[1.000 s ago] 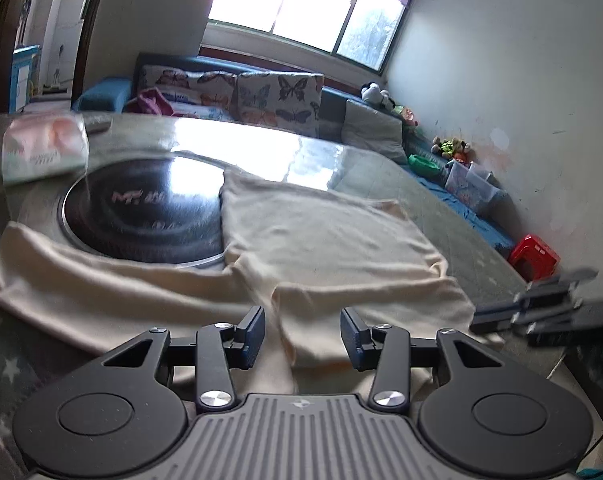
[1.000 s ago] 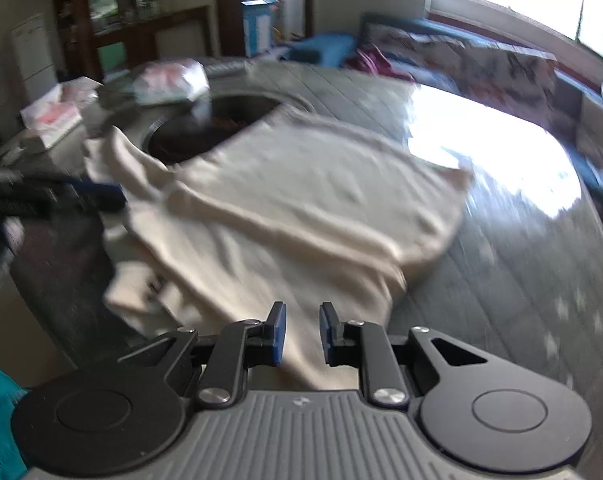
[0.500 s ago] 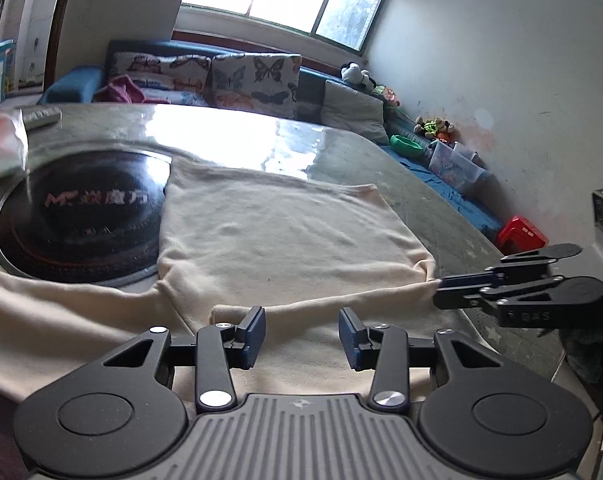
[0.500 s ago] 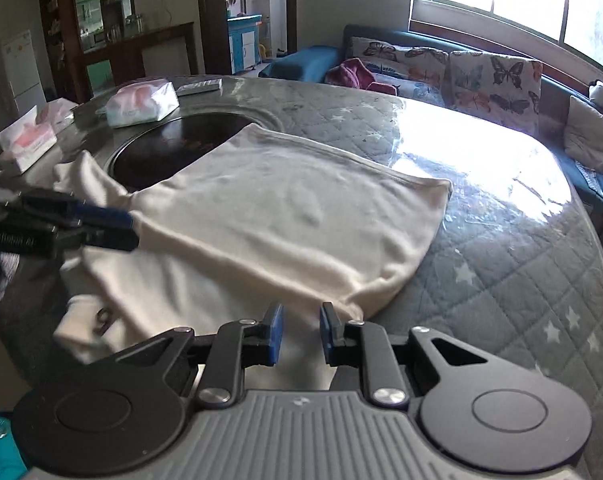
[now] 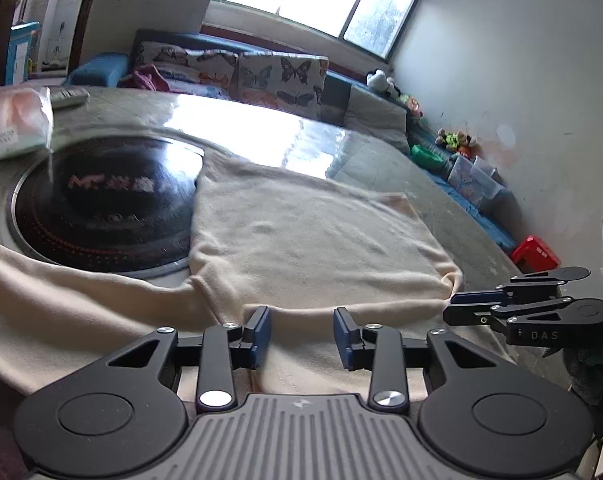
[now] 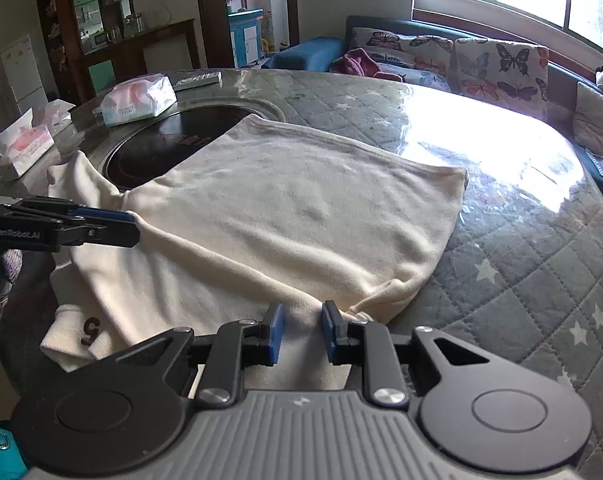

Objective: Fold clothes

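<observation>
A cream long-sleeved top point(image 5: 301, 248) lies spread on the quilted round table point(image 6: 521, 240), its body folded over; it also shows in the right wrist view point(image 6: 285, 216). My left gripper point(image 5: 301, 336) is open, jaws astride the near folded edge of the cloth. My right gripper point(image 6: 301, 332) is open with a narrower gap, over the near hem by the right corner. A sleeve point(image 5: 61, 300) trails left over the black round cooktop point(image 5: 109, 208). A printed "5" point(image 6: 91, 330) shows on the lower layer.
Tissue packs point(image 6: 139, 98) and a remote point(image 6: 199, 79) sit beyond the cooktop. More tissue boxes point(image 6: 23, 146) stand at the left. A sofa with butterfly cushions point(image 6: 481, 60) runs behind the table. A red stool point(image 5: 535, 254) is by the wall.
The cloth has been laid flat and smoothed after being dragged. My right gripper's jaws have opened wider. My left gripper has shifted slightly and stays open.
</observation>
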{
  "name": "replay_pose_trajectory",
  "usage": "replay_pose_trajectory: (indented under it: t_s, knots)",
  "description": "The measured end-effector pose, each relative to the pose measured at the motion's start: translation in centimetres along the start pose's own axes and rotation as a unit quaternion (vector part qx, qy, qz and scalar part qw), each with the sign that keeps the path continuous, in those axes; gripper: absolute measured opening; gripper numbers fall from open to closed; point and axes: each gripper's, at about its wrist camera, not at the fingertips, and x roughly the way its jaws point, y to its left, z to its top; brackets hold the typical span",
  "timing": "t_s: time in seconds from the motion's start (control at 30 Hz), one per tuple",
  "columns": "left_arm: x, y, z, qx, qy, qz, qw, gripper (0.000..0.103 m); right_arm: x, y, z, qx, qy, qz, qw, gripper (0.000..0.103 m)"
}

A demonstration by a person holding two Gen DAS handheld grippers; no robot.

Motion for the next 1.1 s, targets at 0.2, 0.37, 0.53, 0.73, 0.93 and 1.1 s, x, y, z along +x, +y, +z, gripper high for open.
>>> replay_pose_trajectory:
  t_s: [0.2,0.37,0.53,0.73,0.93,1.1]
  knots:
    - [-3.1,2.4,0.6,-0.021,-0.031,0.05,0.998,0.039,0.2,3.8,1.4,-0.058,0.0,0.055,0.997,0.022]
    - [-5.6,6.1,1.1,-0.057,-0.054,0.135,0.9878,0.039,1.3,7.9,2.1,-0.115,0.009,0.104,0.988,0.022]
    - [-7.7,9.3,1.2,-0.085,-0.078,0.22,0.9688,0.04,2.9,11.3,2.7,-0.145,0.007,0.131,0.981,0.022]
    - [-9.8,12.2,0.8,-0.125,-0.101,0.291,0.9431,0.045,3.7,13.3,2.0,-0.174,0.011,0.131,0.976,0.024]
    - [-10.0,14.3,0.5,-0.157,-0.102,0.32,0.9287,0.045,2.2,12.6,2.6,-0.156,-0.005,0.127,0.98,0.023]
    - [-9.1,15.2,0.4,-0.176,-0.094,0.315,0.9281,0.044,1.1,11.6,3.3,-0.143,-0.021,0.115,0.983,0.025]
